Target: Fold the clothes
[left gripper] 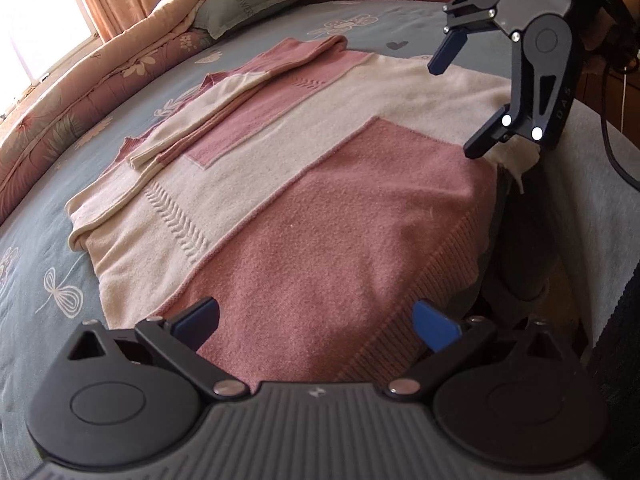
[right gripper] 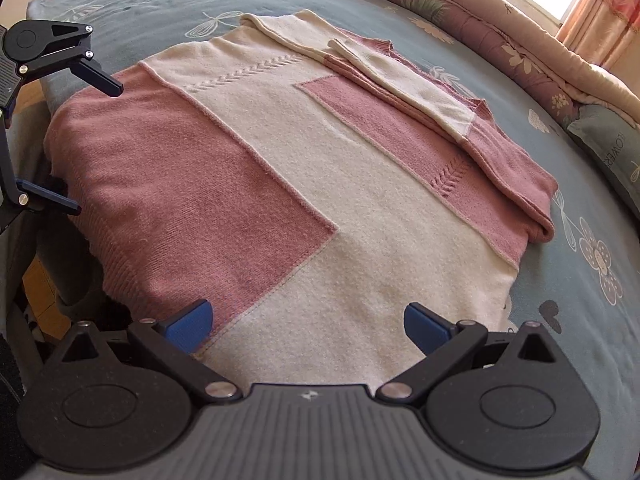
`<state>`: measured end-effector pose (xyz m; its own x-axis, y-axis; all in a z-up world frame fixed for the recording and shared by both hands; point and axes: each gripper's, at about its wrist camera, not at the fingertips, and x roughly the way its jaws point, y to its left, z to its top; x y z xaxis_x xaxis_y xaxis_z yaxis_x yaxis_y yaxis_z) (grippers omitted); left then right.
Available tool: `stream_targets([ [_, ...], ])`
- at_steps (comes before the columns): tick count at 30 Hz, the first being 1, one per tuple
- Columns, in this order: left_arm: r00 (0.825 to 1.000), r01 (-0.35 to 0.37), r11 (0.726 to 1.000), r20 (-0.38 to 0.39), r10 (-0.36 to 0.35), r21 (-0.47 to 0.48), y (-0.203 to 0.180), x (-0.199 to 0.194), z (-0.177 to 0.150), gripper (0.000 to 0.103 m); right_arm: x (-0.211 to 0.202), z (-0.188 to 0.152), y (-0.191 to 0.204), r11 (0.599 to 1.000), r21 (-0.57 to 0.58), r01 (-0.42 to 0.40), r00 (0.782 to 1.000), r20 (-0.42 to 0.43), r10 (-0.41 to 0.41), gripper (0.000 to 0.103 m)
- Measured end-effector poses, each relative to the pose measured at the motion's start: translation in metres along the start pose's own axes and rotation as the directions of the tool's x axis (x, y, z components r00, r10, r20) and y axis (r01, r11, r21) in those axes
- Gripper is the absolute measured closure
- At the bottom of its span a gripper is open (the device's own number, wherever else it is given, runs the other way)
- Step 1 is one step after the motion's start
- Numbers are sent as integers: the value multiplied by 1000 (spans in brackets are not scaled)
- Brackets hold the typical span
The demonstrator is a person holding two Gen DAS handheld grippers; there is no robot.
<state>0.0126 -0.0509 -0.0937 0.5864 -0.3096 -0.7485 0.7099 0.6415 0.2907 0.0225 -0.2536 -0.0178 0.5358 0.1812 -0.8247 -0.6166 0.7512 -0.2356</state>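
both hand-held grippers gape wide, empty; sweater (right gripper: 280,184) hem hidden beneath them.

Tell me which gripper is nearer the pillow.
Right. The right gripper is over the sweater's hem on the pillow's side; the left gripper is further away.

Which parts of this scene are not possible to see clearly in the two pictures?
- Sweater hem, left wrist view: cut off behind the left gripper body.
- Sweater's cream corner, left wrist view: partly hidden by the right gripper lower finger.
- Pillow lettering, right wrist view: cut off by the picture edge.
- Window, both views: washed out by glare.
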Motion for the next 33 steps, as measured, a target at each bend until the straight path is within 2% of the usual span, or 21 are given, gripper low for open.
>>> stream_targets([
  [6,999,-39,991,21,37,126,-36,5,-3,1,-1,-19,40,997,-71,37,999,19,-36,0],
  [10,996,-89,971,24,85,223,-57,17,-6,1,10,-32,63,980,-169,100,995,6,-100,0],
  [13,994,-105,960,17,104,259,-63,27,-6,1,19,-37,70,968,-207,140,990,10,-141,0],
  [19,995,-103,966,11,103,239,-59,29,-5,1,26,-35,69,946,-220,238,971,56,-231,0],
  [23,996,-94,971,24,91,218,-56,25,-7,1,6,-32,66,955,-181,237,965,162,-208,0],
  [26,996,-90,972,36,84,218,-59,24,-8,1,-9,-32,67,946,-192,261,949,227,-216,0],
  [30,994,-103,968,67,90,229,-65,26,-6,1,-27,-33,63,955,-164,249,943,265,-200,0],
  [33,987,-143,964,108,122,223,-66,26,-2,1,-35,-33,58,963,-129,238,941,275,-196,0],
])
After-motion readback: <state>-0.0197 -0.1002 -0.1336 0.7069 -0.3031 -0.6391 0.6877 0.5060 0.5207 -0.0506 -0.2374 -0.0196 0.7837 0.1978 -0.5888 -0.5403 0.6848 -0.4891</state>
